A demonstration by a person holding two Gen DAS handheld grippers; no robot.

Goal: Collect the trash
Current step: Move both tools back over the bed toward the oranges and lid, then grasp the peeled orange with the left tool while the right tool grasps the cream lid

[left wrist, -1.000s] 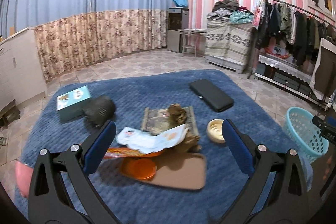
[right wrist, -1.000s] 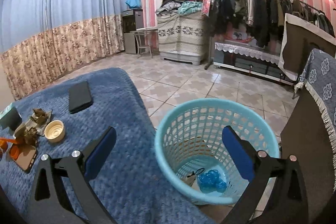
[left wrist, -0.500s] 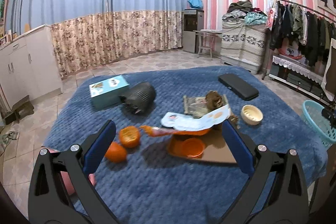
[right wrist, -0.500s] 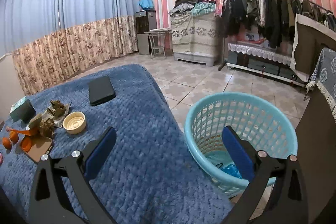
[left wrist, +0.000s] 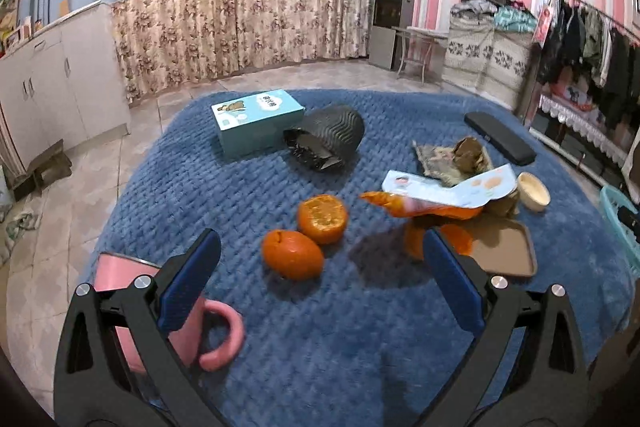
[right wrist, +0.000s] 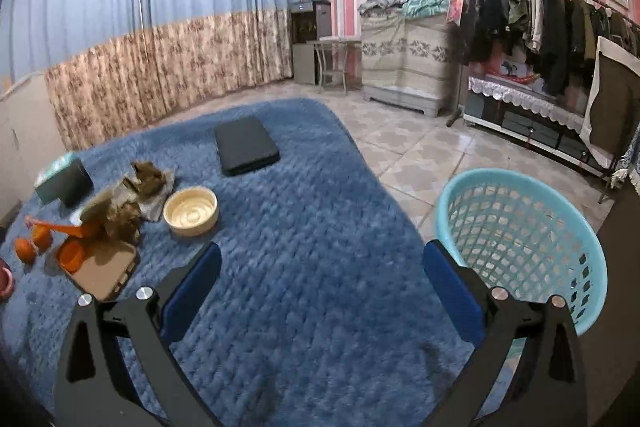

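Trash lies on a table covered in blue cloth (left wrist: 312, 339): a white and orange wrapper (left wrist: 444, 193), brown crumpled paper (left wrist: 456, 157) and orange peel pieces (left wrist: 322, 213) beside a whole orange (left wrist: 292, 254). My left gripper (left wrist: 318, 287) is open and empty, above the cloth just short of the oranges. My right gripper (right wrist: 320, 291) is open and empty over the cloth (right wrist: 304, 227), with the light blue trash basket (right wrist: 524, 247) at its right finger. The same trash pile (right wrist: 116, 203) shows far left in the right wrist view.
A pink mug (left wrist: 200, 327) stands behind my left finger. A teal box (left wrist: 256, 121), a dark ribbed pot (left wrist: 328, 137), a black case (left wrist: 500, 137), a cream bowl (left wrist: 532, 191) and a brown tray (left wrist: 504, 249) are on the table. A clothes rack (right wrist: 552, 11) lines the right wall.
My left gripper has pulled back and swung left, bringing the oranges and pink mug into view. My right gripper has swung left, away from over the basket to above the cloth.
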